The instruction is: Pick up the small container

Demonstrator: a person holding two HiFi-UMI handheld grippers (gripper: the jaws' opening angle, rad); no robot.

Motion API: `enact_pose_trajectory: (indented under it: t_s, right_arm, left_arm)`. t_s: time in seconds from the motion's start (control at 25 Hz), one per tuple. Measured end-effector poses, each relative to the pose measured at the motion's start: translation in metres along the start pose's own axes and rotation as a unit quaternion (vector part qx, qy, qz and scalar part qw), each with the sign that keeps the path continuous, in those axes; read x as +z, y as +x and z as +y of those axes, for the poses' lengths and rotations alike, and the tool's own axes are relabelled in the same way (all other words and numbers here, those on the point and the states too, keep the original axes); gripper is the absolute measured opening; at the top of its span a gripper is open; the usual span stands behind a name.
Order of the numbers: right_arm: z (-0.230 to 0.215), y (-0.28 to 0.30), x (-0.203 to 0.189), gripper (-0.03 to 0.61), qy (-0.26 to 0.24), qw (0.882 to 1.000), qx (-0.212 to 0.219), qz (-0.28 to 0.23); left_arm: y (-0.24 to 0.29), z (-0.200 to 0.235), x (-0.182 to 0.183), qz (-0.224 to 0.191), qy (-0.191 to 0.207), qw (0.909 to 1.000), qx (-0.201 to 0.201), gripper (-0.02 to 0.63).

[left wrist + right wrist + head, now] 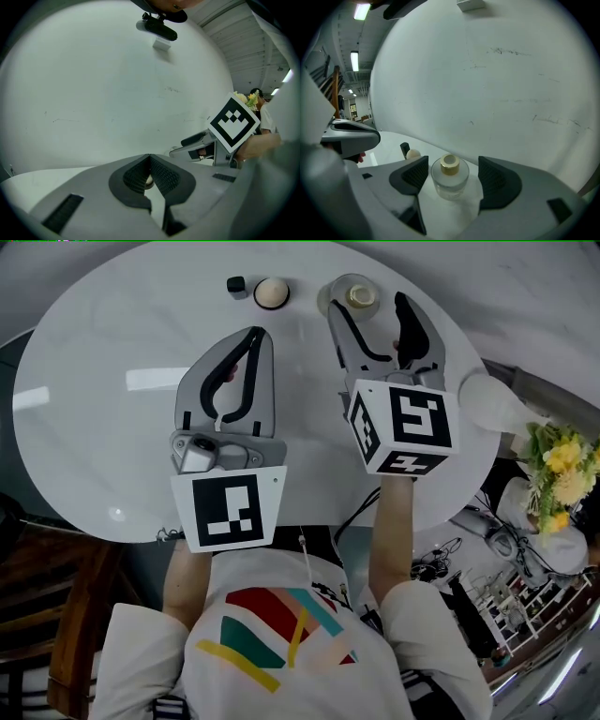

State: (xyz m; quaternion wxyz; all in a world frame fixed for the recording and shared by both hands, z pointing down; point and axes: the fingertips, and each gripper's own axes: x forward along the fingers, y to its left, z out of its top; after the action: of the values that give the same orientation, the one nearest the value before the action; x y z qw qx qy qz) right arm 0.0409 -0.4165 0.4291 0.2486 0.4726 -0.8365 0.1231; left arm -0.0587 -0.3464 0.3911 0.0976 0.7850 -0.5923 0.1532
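Observation:
The small container is a clear glass jar with a gold cap, standing at the far side of the round white table. My right gripper is open, with one jaw on each side of the jar. In the right gripper view the jar stands upright between the dark pads, and a gap shows on both sides. My left gripper hovers over the table left of it, jaws shut with nothing held. In the left gripper view its pads meet at the tip.
A cream ball and a small black block lie just left of the jar. Yellow flowers and cluttered gear stand off the table's right edge. A wooden chair is at the lower left.

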Motion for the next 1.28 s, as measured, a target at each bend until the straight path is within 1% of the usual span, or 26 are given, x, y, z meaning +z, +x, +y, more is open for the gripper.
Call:
enact_pose_trajectory:
  t_s: [0.16, 0.32, 0.48, 0.88, 1.04, 1.28]
  right_arm:
    - [-0.001, 0.007, -0.007, 0.324, 0.011, 1.000, 0.005, 0.005]
    - [0.002, 0.012, -0.011, 0.324, 0.014, 1.000, 0.014, 0.006]
    - [0.005, 0.017, -0.018, 0.324, 0.023, 0.999, 0.029, 0.012]
    - [0.006, 0.031, -0.034, 0.324, 0.017, 0.999, 0.032, 0.024]
    - [0.007, 0.036, -0.038, 0.324, 0.020, 0.999, 0.033, 0.022]
    - [0.006, 0.040, -0.040, 0.324, 0.029, 0.999, 0.028, 0.007]
  left_arm:
    - [0.006, 0.006, -0.004, -0.004, -0.027, 0.9996, 0.010, 0.017]
    - [0.009, 0.006, -0.007, -0.008, -0.041, 0.9990, 0.015, 0.017]
    - [0.010, 0.006, -0.014, -0.004, -0.041, 0.9989, 0.021, 0.017]
    - [0.017, 0.016, -0.036, 0.011, -0.046, 0.9982, 0.038, 0.017]
    - [0.017, 0.017, -0.043, 0.017, -0.052, 0.9975, 0.044, 0.017]
    - [0.018, 0.017, -0.052, 0.025, -0.047, 0.9977, 0.044, 0.017]
